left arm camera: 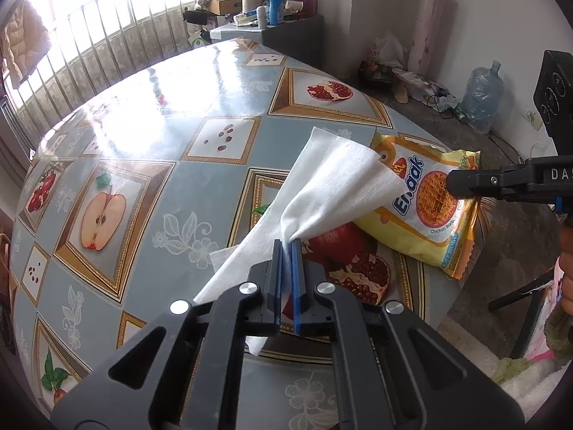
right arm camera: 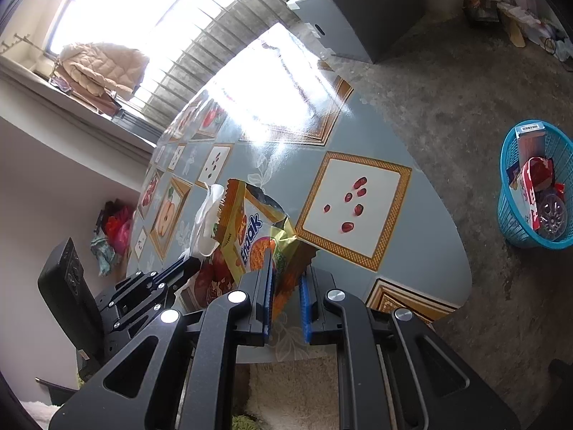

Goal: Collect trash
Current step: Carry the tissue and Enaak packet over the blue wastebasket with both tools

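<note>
We see the left tongs (left arm camera: 287, 247) clenched on a white tissue (left arm camera: 336, 182) above the fruit-patterned table (left arm camera: 150, 143). The right tongs (right arm camera: 286, 279) straddle the noodle packet (right arm camera: 258, 236), grip uncertain. Right of them, a blue basket (right arm camera: 515, 225) sits on the floor (right arm camera: 465, 82).

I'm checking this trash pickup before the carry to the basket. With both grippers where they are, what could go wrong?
1. The left gripper pinches only a corner of the white tissue; the rest hangs loose and could slip or tear.
2. The right gripper straddles the noodle wrapper's edge with a gap showing, so it may slide out.
3. The blue basket sits on the floor away from the table; a weak grip may drop trash on the way.
</note>
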`<state>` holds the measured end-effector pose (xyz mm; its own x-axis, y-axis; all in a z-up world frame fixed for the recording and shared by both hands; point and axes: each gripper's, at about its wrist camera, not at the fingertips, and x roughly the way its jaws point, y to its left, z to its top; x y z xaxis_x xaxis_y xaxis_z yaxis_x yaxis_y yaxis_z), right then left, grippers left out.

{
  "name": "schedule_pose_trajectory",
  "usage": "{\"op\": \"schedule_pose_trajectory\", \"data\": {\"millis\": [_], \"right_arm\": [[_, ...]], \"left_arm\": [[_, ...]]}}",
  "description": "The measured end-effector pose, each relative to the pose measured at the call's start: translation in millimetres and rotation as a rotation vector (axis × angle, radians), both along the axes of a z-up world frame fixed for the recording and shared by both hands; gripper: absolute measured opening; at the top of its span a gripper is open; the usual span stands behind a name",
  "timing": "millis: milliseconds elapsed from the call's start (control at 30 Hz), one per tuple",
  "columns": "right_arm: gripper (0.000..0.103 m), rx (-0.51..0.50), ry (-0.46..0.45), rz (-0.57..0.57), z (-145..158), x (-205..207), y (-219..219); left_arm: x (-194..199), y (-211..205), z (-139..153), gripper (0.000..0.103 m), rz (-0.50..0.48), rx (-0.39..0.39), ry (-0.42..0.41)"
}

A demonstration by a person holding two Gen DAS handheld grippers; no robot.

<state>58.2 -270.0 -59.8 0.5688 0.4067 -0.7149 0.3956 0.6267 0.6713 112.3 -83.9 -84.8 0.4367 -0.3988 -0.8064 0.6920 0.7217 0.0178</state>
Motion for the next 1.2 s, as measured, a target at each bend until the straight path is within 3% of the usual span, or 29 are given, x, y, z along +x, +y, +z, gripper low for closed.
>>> {"op": "schedule_pose_trajectory", "data": {"millis": [300, 667, 1033, 1200], "right_arm": [[0.012, -0.01, -0.005, -0.027, 3.5, -2.7, -9.1], [0.009, -0.03, -0.08, -0.145, 18.1, -28.9, -34.7], [0.009, -0.066, -0.108, -0.463, 14.9, -117.7, -128.0], [0.009, -0.166, -0.022, -0.633, 2.0, -169.3, -170.5]], "left_arm": [[-3.1, 3.0, 11.7, 0.003, 0.015, -0.021, -0.036], [-1.6, -13.2, 47.4, 0.002, -0.043, -0.135, -0.033], [-17.7, -122.8, 78.7, 0.002, -0.275, -0.191, 0.021], [-31.6, -192.4, 73.4, 0.002, -0.398, -0.178, 0.095]]}}
